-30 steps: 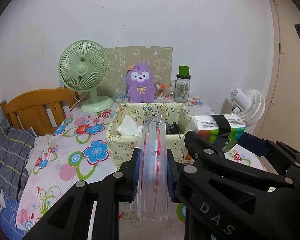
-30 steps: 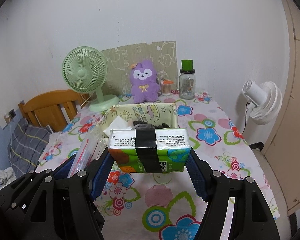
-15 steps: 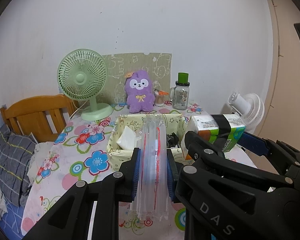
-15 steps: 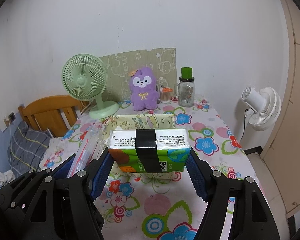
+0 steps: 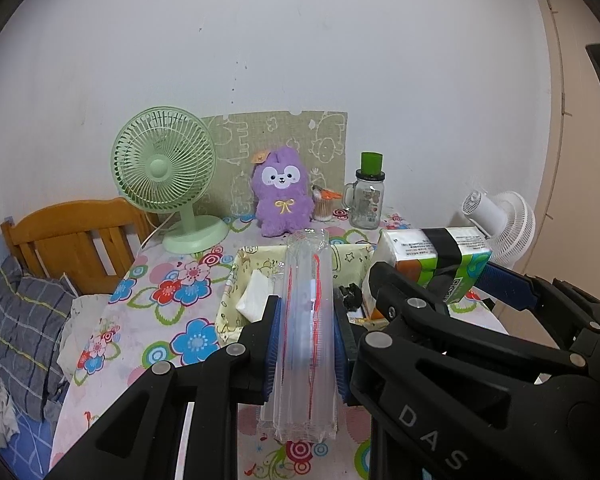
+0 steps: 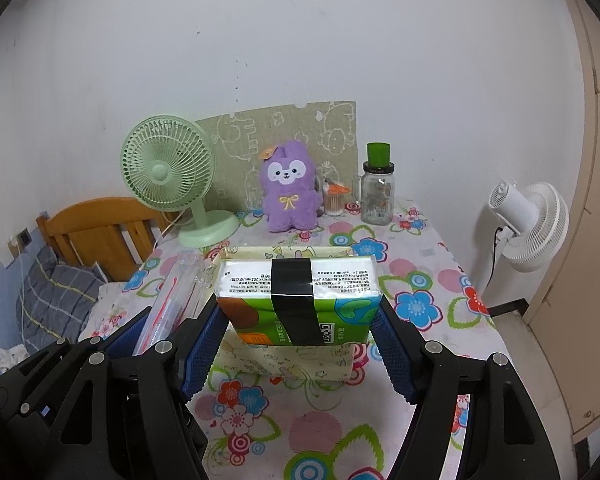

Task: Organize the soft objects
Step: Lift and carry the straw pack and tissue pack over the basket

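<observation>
White wall stands behind the flowered table. At the left, the left gripper is closed narrow on a clear plastic pack with red lines, held above the table in front of the fabric basket. The basket already holds a white tissue pack and something dark. At the right, the right gripper holds wide a green tissue pack. Both, I judge, are not yet put in.

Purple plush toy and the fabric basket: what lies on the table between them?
Nothing: only bare flowered tablecloth separates the purple plush from the basket, clearest in the right wrist view.
</observation>
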### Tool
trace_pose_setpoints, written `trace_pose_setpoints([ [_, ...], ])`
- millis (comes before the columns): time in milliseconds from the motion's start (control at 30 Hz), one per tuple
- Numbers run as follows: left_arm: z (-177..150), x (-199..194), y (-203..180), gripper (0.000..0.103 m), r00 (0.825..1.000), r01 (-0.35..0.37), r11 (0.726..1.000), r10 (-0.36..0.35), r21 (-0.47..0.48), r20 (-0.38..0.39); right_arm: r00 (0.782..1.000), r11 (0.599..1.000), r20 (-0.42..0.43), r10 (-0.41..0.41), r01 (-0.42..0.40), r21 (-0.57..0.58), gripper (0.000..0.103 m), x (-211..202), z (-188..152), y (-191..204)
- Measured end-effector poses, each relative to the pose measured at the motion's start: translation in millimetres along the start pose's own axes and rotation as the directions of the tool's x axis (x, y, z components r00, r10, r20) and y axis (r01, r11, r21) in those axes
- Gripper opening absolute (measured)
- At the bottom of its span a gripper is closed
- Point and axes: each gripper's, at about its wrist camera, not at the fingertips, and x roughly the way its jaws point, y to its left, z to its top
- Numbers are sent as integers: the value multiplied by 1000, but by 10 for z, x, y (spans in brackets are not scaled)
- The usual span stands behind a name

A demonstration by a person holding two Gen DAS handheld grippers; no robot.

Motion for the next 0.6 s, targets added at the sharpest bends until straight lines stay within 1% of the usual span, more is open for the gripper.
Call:
trace_pose_setpoints([
  [600, 189, 463, 17, 23, 999, 1, 1000, -1, 4, -33, 999, 1000, -34, 0, 0, 4, 75, 487, 205, -66],
])
